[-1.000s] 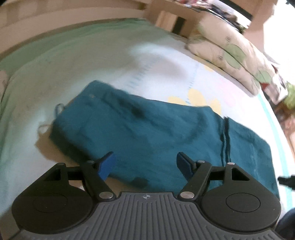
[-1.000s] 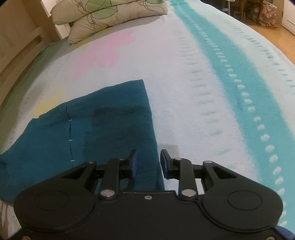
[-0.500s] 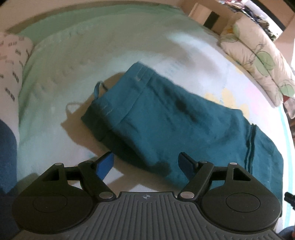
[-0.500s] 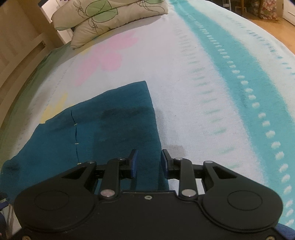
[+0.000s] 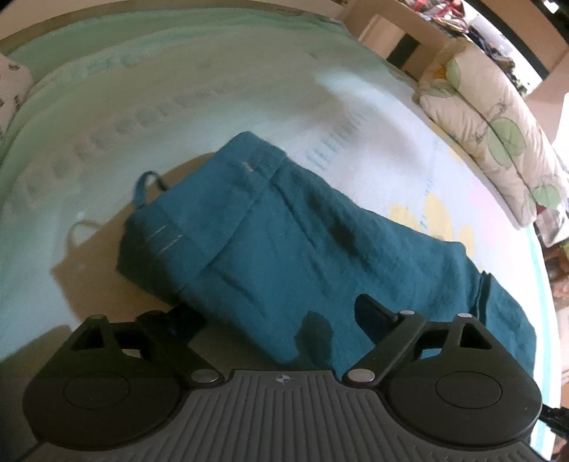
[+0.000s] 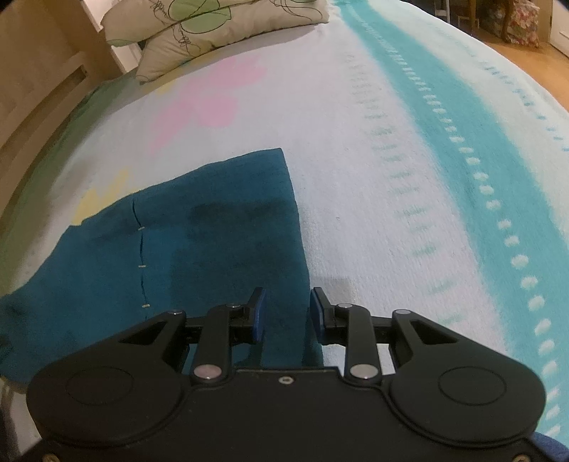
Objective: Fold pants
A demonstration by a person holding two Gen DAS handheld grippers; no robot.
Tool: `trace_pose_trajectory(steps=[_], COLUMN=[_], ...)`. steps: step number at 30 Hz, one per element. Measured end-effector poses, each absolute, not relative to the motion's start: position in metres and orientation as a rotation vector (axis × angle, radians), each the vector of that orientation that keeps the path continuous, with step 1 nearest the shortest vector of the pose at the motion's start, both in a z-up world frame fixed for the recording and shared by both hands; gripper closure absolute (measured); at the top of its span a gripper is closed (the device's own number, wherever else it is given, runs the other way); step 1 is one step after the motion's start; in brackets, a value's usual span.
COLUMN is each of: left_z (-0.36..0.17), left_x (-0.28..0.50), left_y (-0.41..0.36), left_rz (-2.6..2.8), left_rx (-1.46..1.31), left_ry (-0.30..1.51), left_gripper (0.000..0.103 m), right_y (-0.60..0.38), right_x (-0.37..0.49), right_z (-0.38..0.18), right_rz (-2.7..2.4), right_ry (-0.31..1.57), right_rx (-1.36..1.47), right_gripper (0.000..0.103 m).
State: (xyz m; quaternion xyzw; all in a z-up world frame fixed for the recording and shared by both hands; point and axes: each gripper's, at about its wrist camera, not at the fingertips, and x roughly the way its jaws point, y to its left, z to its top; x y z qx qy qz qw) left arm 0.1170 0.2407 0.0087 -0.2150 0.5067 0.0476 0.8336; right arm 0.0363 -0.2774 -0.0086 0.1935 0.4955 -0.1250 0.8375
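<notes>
lying flat on the bed (image 5: 106,106), the teal pants (image 5: 320,248) are seen already doubled lengthwise, one leg laid over the other, so the first fold can be judged as done. the waistband end, with a belt loop (image 5: 145,184) sticking out, is turned toward the far left in the left wrist view, and the hem end (image 6: 249,199) is shown in the right wrist view. what is judged to be left is the folding across the length, hem toward waistband, and perhaps one more fold after that; no such crosswise fold is visible yet.

the left tongs (image 5: 274,320) have just been opening and are spread wide, with the near edge of the pants' upper part beneath and between the fingers; no cloth is pinched. the right tongs (image 6: 286,316) are held partly spread above the near hem corner, the side edge of the leg running between the two blue pads; contact with the cloth cannot be told, and nothing appears to be gripped. flowered pillows (image 6: 213,32) lie well apart at the head of the bed.
</notes>
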Motion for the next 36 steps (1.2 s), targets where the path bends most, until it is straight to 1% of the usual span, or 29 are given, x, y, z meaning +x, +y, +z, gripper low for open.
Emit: trace_pose_trajectory(steps=[2, 4, 9, 13, 18, 19, 21, 22, 23, 24, 26, 27, 29, 33, 35, 36], left_z=[0.007, 0.004, 0.002, 0.002, 0.002, 0.003, 0.004, 0.006, 0.007, 0.008, 0.006, 0.005, 0.006, 0.009, 0.009, 0.008], left_x=[0.120, 0.118, 0.110, 0.106, 0.112, 0.112, 0.109, 0.108, 0.108, 0.109, 0.109, 0.110, 0.112, 0.117, 0.117, 0.118], left_y=[0.234, 0.229, 0.223, 0.232, 0.239, 0.239, 0.241, 0.241, 0.240, 0.240, 0.242, 0.241, 0.236, 0.225, 0.222, 0.221], left_rz=[0.094, 0.079, 0.101, 0.147, 0.145, 0.145, 0.162, 0.176, 0.189, 0.194, 0.174, 0.174, 0.175, 0.161, 0.163, 0.163], left_rx=[-0.425, -0.404, -0.388, -0.507, -0.551, -0.553, -0.551, -0.533, -0.515, -0.505, -0.536, -0.536, -0.491, -0.407, -0.384, -0.382], left_ry=[1.070, 1.054, 1.002, 0.964, 0.988, 0.989, 0.984, 0.981, 0.979, 0.980, 0.973, 0.971, 0.971, 0.965, 0.965, 0.966], left_gripper=[0.008, 0.001, 0.001, 0.001, 0.002, 0.004, 0.017, 0.039, 0.068, 0.079, 0.089, 0.090, 0.091, 0.091, 0.092, 0.092], right_y=[-0.274, -0.268, -0.245, -0.203, -0.135, -0.123, -0.103, -0.095, -0.088, -0.080, -0.068, -0.065, -0.055, -0.050, -0.049, -0.049], right_x=[0.038, 0.039, 0.043, 0.055, 0.096, 0.106, 0.126, 0.136, 0.145, 0.155, 0.170, 0.177, 0.188, 0.210, 0.219, 0.224], right_z=[-0.009, -0.009, -0.002, 0.009, 0.012, 0.010, 0.003, -0.002, -0.006, -0.011, -0.021, -0.025, -0.034, -0.049, -0.053, -0.054], right_rz=[-0.269, -0.273, -0.224, -0.120, 0.065, 0.097, 0.152, 0.175, 0.188, 0.194, 0.194, 0.192, 0.179, 0.132, 0.113, 0.105], right_ry=[1.058, 1.064, 1.043, 0.992, 0.981, 0.981, 0.993, 0.998, 1.000, 1.003, 1.012, 1.019, 1.031, 1.060, 1.054, 1.056], right_rx=[0.379, 0.341, 0.239, 0.195, 0.122, 0.114, 0.127, 0.138, 0.143, 0.140, 0.124, 0.116, 0.097, 0.079, 0.075, 0.069], right_gripper=[0.064, 0.064, 0.064, 0.064, 0.064, 0.064, 0.064, 0.069, 0.070, 0.071, 0.075, 0.077, 0.081, 0.085, 0.094, 0.094])
